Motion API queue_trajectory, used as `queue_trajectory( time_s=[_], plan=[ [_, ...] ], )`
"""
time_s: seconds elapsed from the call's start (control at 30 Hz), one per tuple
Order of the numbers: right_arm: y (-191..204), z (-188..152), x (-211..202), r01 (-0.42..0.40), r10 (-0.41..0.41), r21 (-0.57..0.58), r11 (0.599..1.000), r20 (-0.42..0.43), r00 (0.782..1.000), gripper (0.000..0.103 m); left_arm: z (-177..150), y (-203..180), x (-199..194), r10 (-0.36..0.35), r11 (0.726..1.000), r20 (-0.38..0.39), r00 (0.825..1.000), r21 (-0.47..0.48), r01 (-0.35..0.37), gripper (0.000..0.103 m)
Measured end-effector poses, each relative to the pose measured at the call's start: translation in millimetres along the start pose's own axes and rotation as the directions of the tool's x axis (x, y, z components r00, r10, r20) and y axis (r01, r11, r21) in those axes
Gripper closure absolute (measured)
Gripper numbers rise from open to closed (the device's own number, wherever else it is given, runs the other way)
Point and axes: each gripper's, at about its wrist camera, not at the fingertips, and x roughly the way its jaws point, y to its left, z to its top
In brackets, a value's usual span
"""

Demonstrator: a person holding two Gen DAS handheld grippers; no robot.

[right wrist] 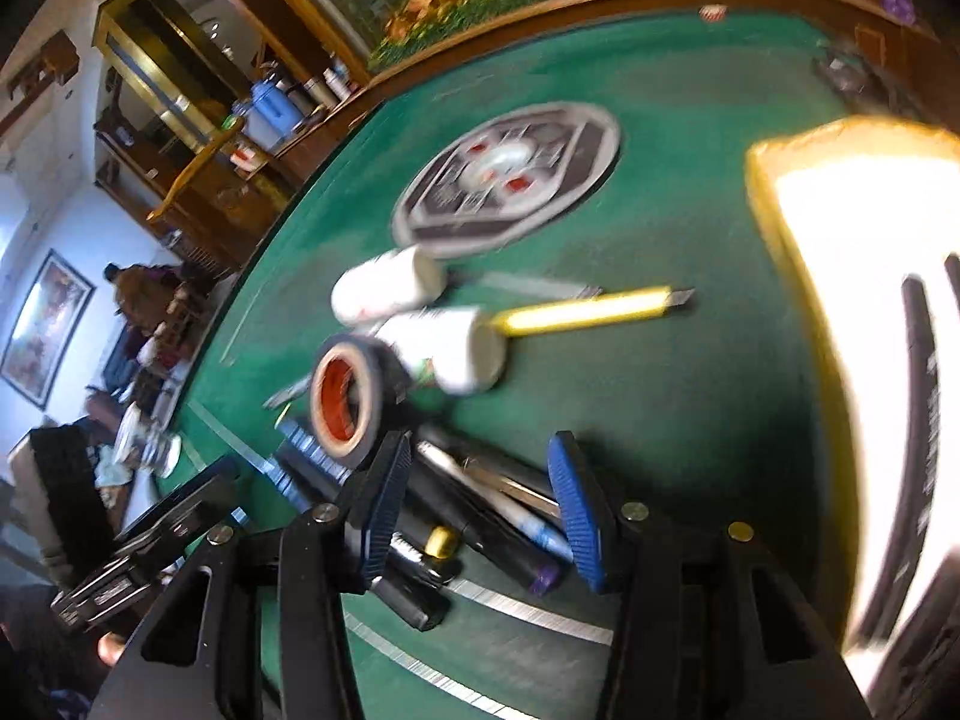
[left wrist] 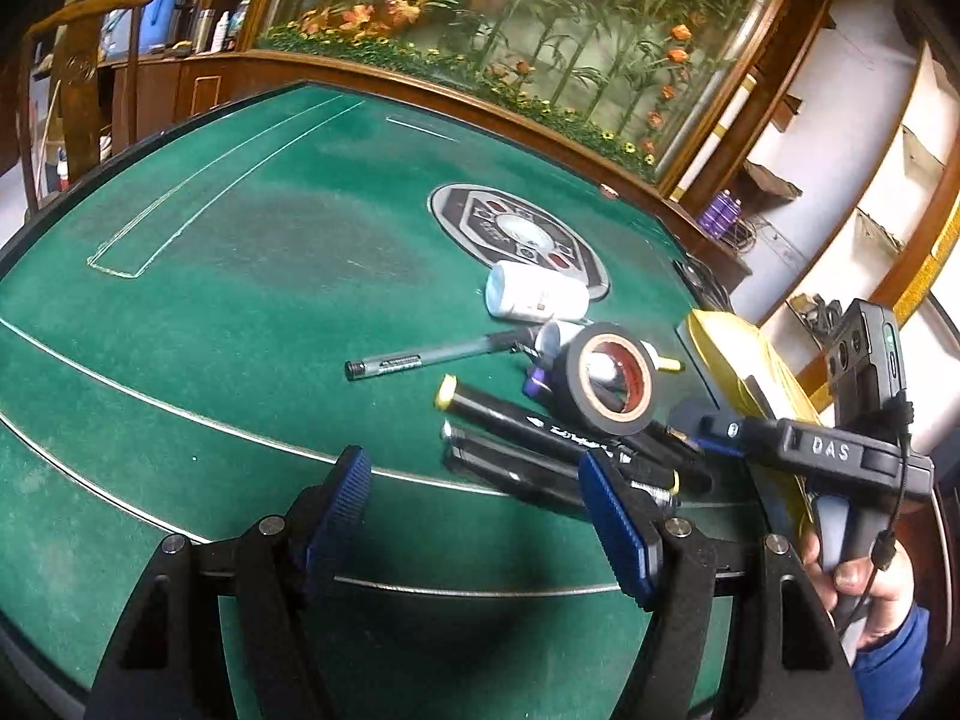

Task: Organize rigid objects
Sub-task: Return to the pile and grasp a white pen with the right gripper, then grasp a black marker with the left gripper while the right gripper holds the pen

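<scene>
A pile of rigid objects lies on the green table [left wrist: 240, 300]: a roll of black tape [left wrist: 609, 384] standing on edge, a clear pen [left wrist: 432, 357], several dark markers [left wrist: 540, 438], two white bottles [left wrist: 534, 294] and a yellow utility knife [right wrist: 591, 309]. My left gripper [left wrist: 474, 510] is open and empty, just short of the markers. My right gripper [right wrist: 480, 510] is open, low over the markers [right wrist: 480, 504], which lie between its fingers. The tape [right wrist: 348, 399] is just left of it. The right view is blurred.
A yellow-rimmed box [right wrist: 852, 300] holding a dark pen stands at the right of the table; it also shows in the left wrist view [left wrist: 744, 360]. A round control panel [left wrist: 519, 234] sits in the table's middle. A wooden cabinet and flower screen stand behind.
</scene>
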Motion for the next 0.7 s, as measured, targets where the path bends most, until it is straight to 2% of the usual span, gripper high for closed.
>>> queue_trajectory(
  time_s=[0.1,0.23,0.27,0.4,0.47,0.57,0.67,0.7],
  plan=[
    [21,-18,8,-0.073,0.071,-0.031,0.997,-0.071,0.995,0.055,-2,2,-3,0.008,1.000,0.007,1.000,-0.001,-0.008,0.028],
    [51,-36,11,-0.150,0.137,-0.092,0.984,-0.137,0.981,0.055,-5,7,0,0.026,1.000,-0.039,0.999,-0.001,-0.026,0.028],
    [55,-35,7,-0.137,0.123,-0.112,0.984,-0.121,0.985,0.055,-7,9,0,0.024,1.000,-0.050,0.998,-0.006,-0.024,0.028],
    [61,-24,-8,0.001,-0.008,-0.195,0.981,-0.032,0.999,0.055,-11,11,-7,0.014,1.000,-0.068,0.998,-0.012,-0.015,0.028],
    [59,-21,-8,0.013,-0.018,-0.188,0.982,-0.026,0.999,0.055,-13,7,-7,0.017,1.000,-0.073,0.997,0.001,-0.017,0.028],
    [57,-23,-6,0.001,-0.005,-0.168,0.986,-0.025,1.000,0.055,-15,-2,-7,0.015,1.000,-0.087,0.996,0.029,-0.012,0.034],
    [58,-26,-9,-0.008,0.007,-0.162,0.987,-0.006,1.000,0.055,-15,-10,-9,0.013,0.998,-0.082,0.997,0.056,-0.009,0.034],
    [57,-27,-10,-0.008,0.009,-0.160,0.987,0.001,1.000,0.055,-15,-12,-8,0.033,0.998,-0.079,0.996,0.064,-0.028,0.039]
  ],
)
